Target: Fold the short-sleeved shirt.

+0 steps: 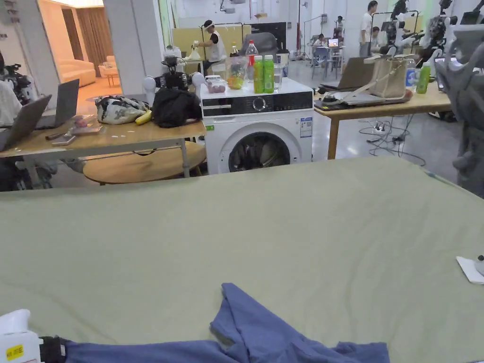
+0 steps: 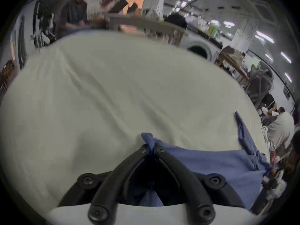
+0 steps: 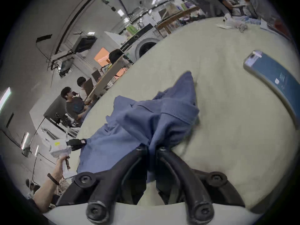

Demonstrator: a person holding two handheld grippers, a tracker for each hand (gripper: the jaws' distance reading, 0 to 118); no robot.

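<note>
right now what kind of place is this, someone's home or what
Probably a robot lab or data-collection workspace, not a home: a washing machine stands on an open floor among work tables with laptops, people work at desks behind, and a robot rig sits nearby.

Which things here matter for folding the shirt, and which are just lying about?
For the job:
blue shirt
left gripper, shut on a shirt corner
right gripper, shut on bunched shirt cloth
green-covered table

Lying about:
phone on the table
white paper at the table's right edge
</note>
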